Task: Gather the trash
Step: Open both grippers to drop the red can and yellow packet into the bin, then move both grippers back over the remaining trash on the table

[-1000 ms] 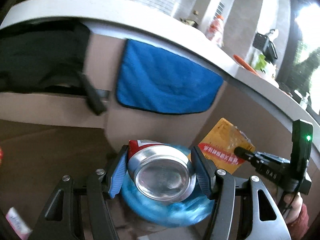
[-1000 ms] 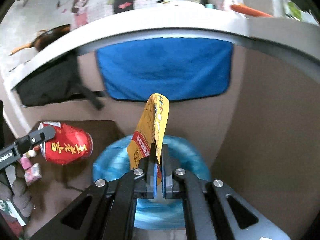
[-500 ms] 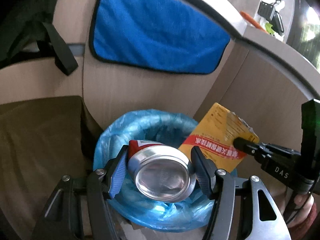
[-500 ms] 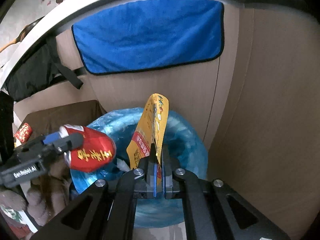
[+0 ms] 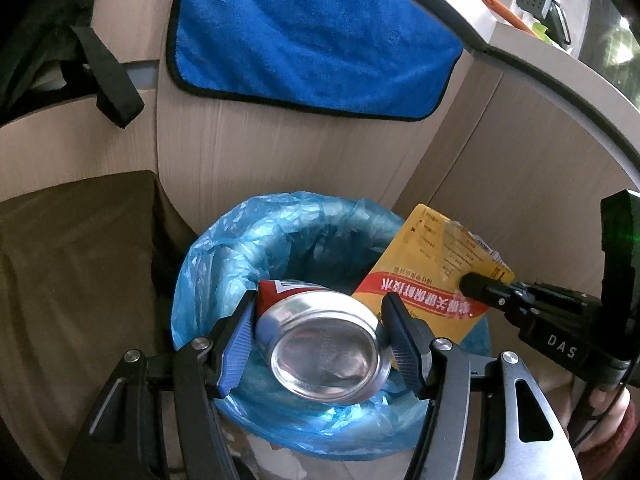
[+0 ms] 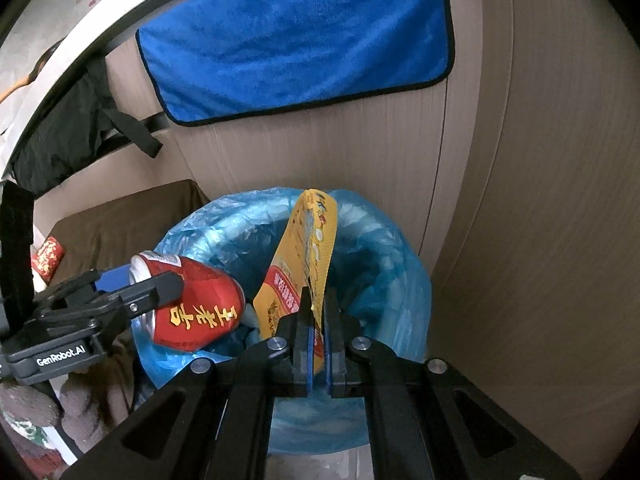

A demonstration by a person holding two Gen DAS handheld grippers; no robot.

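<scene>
My left hand-held gripper (image 5: 320,322) pinches the red can (image 5: 324,344) over the near rim of the blue-lined bin (image 5: 224,248). My right hand-held gripper (image 6: 317,324) is pressed together on the yellow packet (image 6: 308,256) above the bin's open mouth, wood panels (image 6: 540,200) just beyond its far edge.

Bin (image 5: 208,264) set in corner before panel; towel (image 5: 312,40) hung above it. Can (image 5: 320,340) held over bin opening, packet (image 5: 432,276) beside it, rightward.
</scene>
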